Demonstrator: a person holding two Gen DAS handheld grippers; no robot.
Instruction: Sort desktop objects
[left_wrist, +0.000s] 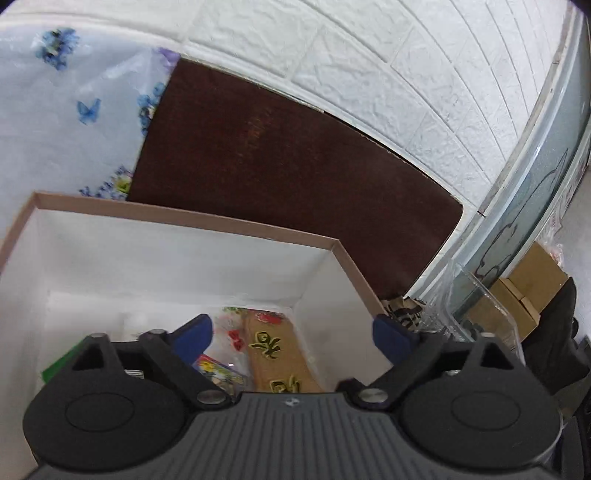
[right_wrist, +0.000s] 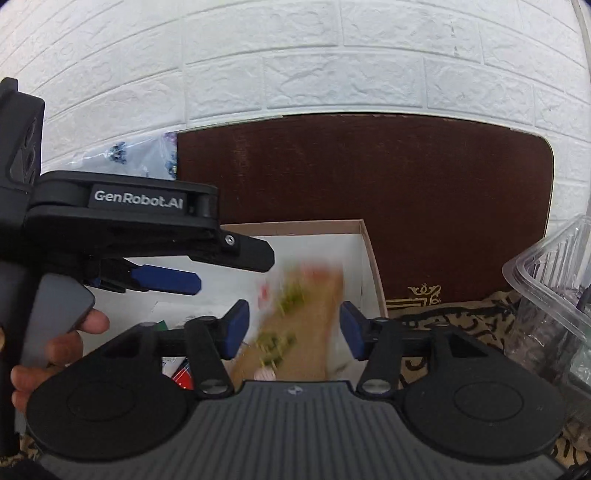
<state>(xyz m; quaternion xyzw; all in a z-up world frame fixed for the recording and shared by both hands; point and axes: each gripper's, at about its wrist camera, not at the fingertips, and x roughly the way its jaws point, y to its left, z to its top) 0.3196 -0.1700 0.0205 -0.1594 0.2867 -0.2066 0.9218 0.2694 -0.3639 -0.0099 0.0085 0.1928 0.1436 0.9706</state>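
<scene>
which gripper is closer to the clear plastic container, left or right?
Right. The right gripper has the clear plastic container close on its right; the left gripper hangs over the box, further left.

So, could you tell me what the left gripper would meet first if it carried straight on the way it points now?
Probably the tan packet lying in the white box: the open left gripper points down into that box, with nothing between its fingers. Depth is hard to judge.

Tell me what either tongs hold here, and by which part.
Nothing. The left tongs stand wide open over the box, pads clear of the tan packet below. The right tongs are open too; the packet between them is blurred and ungripped.
</scene>
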